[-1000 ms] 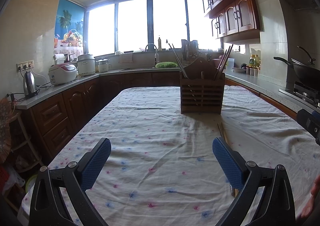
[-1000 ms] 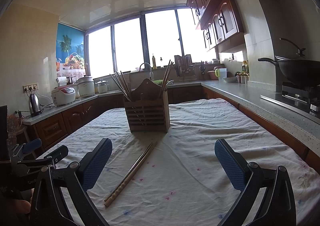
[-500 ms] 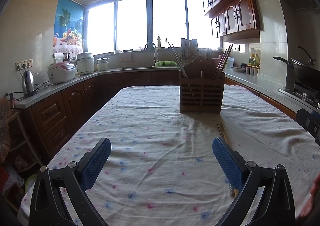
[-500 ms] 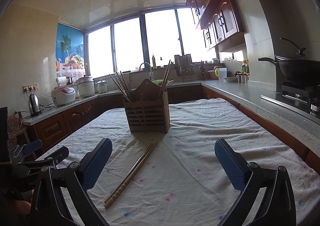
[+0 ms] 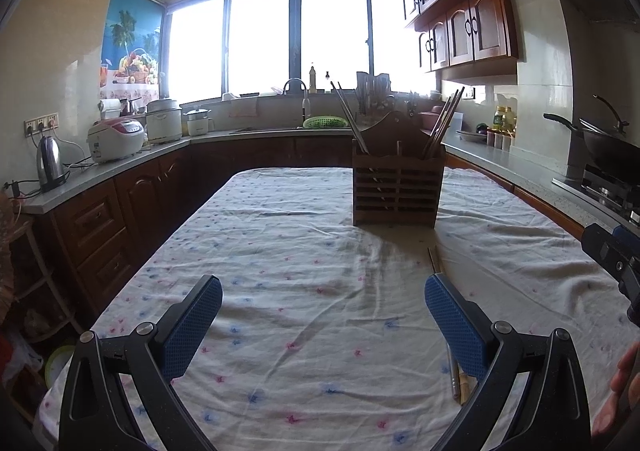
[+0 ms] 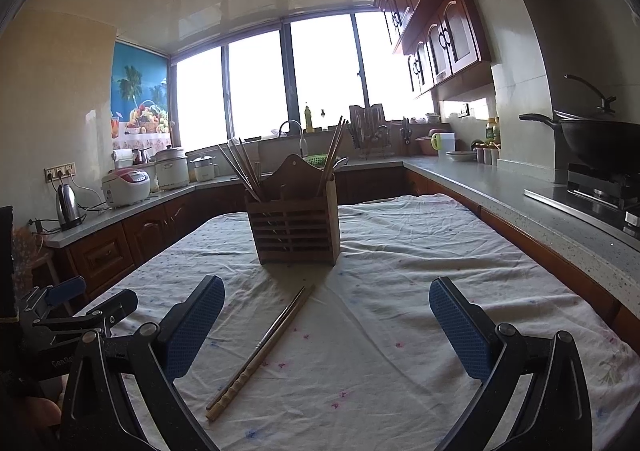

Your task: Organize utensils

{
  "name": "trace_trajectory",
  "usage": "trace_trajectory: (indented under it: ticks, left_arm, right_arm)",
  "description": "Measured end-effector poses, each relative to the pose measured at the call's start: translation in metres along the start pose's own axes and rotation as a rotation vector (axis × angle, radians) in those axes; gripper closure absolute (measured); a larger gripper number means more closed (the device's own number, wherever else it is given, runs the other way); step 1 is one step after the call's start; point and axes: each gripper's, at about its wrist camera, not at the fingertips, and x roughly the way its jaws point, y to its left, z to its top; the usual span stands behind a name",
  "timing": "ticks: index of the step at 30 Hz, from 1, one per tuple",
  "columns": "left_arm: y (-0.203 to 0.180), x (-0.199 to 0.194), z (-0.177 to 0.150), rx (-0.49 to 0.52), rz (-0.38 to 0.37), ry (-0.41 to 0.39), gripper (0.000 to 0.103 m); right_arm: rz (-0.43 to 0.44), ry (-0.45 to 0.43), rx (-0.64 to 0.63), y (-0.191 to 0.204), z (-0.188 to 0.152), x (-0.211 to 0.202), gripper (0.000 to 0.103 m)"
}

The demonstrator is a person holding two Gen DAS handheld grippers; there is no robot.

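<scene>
Both wrist views look low along the table (image 5: 304, 251) toward the shared holder (image 6: 294, 231), side by side.

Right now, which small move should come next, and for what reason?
Probably lower the right gripper onto the chopsticks. They lie loose on the tablecloth between its open jaws, in front of the wooden holder, and both grippers are empty.

table (image 6: 440, 251) | floral cloth (image 6: 400, 331) | wooden holder (image 6: 294, 229) | chopsticks (image 6: 264, 347)
</scene>
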Motion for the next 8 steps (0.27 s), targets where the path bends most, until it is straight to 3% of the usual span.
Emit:
trace_trajectory:
  ticks: [8]
  left_arm:
    - [-0.0011, 0.0076, 0.0044, -0.013, 0.001, 0.025, 0.001]
  right_arm:
    - [0.004, 0.028, 0.005, -0.0030, 0.0045, 0.0090, 0.000]
